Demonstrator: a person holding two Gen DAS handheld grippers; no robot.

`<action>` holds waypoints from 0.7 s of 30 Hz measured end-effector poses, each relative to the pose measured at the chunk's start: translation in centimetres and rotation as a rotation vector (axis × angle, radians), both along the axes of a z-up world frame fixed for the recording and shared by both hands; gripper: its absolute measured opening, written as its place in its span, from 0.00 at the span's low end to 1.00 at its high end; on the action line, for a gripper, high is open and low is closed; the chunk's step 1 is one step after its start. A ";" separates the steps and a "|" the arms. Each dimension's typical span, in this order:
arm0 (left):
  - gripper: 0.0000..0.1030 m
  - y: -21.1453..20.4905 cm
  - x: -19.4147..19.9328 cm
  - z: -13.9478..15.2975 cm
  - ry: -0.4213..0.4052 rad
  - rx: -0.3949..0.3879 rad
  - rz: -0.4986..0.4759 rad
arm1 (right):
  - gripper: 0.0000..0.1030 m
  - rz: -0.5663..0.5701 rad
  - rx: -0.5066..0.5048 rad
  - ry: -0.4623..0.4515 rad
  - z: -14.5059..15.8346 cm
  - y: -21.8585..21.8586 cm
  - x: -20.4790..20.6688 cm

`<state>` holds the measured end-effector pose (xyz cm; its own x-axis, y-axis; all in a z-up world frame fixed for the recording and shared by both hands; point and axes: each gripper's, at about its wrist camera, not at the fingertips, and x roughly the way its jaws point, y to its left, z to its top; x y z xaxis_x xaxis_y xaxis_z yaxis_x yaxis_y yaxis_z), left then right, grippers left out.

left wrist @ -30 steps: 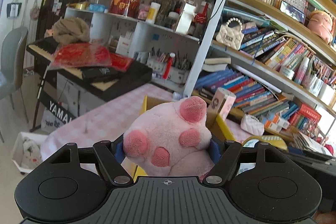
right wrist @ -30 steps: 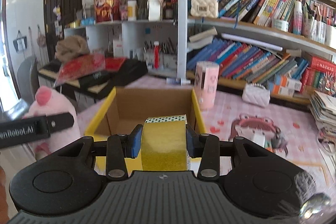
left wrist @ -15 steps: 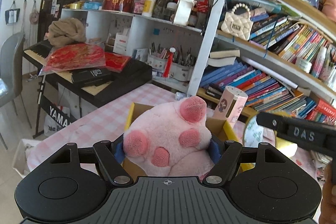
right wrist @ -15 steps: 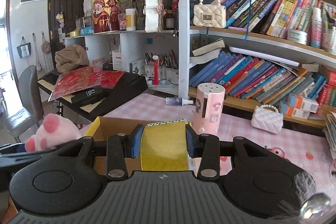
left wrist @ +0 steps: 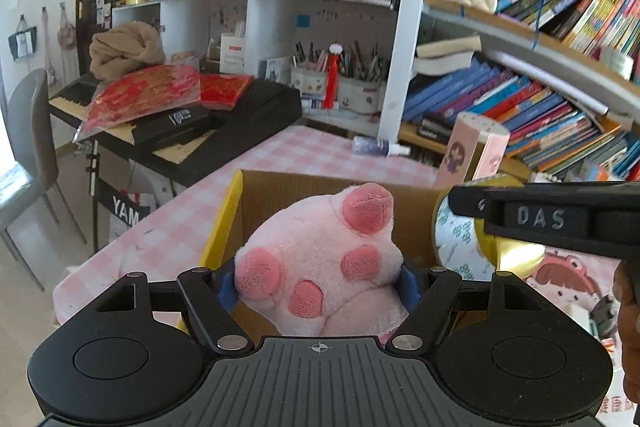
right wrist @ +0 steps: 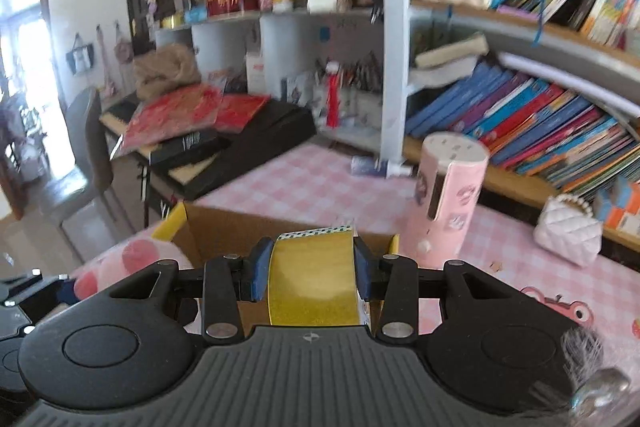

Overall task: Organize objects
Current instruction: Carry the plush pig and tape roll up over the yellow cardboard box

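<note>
Both loads swung in over the box (left wrist: 260, 195): left gripper (left wrist: 318, 281) clamped the plush (left wrist: 320, 267), right gripper (right wrist: 308, 267) the tape (right wrist: 312, 279) — drop looked close.

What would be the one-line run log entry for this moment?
left gripper: shut on pink plush toy | right gripper: shut on yellow tape roll | both over cardboard box

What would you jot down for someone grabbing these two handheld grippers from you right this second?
Left gripper: shut on the pink plush toy, held above the cardboard box.
Right gripper: shut on the roll of gold tape, also at the box, beside the toy.
Done: both items picked up and brought to the box on the pink checked table.
Left: lower each in and release.
</note>
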<state>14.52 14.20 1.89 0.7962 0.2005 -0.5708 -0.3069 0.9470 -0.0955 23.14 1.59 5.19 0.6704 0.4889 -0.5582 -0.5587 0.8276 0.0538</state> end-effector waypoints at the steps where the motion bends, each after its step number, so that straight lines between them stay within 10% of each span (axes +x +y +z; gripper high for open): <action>1: 0.72 0.0 0.3 -0.3 0.011 -0.005 0.001 | 0.38 0.011 -0.010 0.014 -0.4 0.2 0.3; 21: 0.72 -1.4 3.7 -3.7 0.212 0.038 -0.008 | 0.38 0.207 -0.180 0.186 -6.2 3.2 4.1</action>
